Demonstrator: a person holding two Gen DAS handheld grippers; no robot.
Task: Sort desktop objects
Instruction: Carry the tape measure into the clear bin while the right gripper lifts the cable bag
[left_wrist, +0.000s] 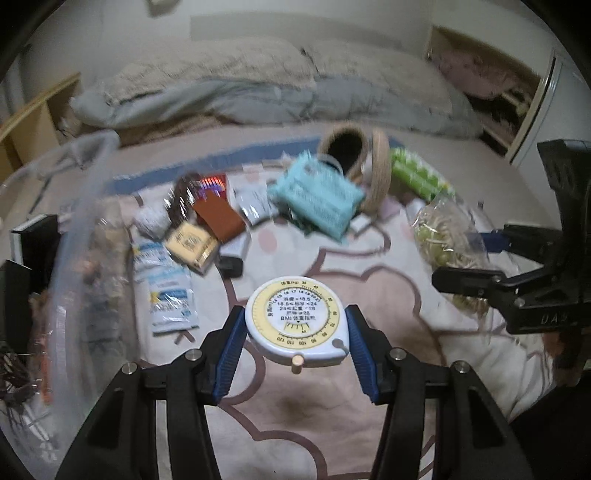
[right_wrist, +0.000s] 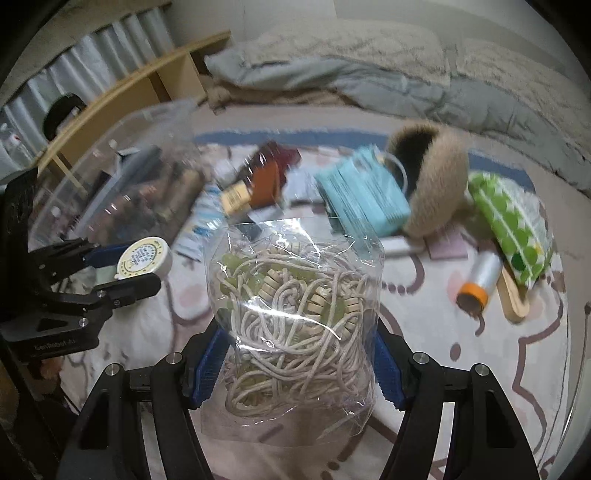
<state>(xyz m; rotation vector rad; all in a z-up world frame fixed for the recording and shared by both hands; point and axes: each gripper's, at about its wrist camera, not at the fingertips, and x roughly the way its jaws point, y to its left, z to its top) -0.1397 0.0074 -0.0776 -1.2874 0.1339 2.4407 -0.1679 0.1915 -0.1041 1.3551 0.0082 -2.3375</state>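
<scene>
My left gripper (left_wrist: 295, 328) is shut on a round white and yellow tape measure (left_wrist: 297, 323), held above a pink patterned blanket (left_wrist: 332, 406). The same tape measure (right_wrist: 144, 258) shows at the left of the right wrist view, clamped in the left gripper (right_wrist: 127, 264). My right gripper (right_wrist: 295, 354) is shut on a clear plastic bag of cream cord and beads (right_wrist: 291, 310), lifted off the blanket. That bag (left_wrist: 447, 240) and the right gripper (left_wrist: 476, 258) appear at the right of the left wrist view.
Loose items lie further back on the blanket: a teal pack (left_wrist: 317, 195), a woven basket on its side (left_wrist: 365, 166), a green patterned pouch (right_wrist: 513, 225), an orange-capped tube (right_wrist: 478, 280), boxes and sachets (left_wrist: 207, 229). A clear plastic bin (left_wrist: 74, 236) stands at the left.
</scene>
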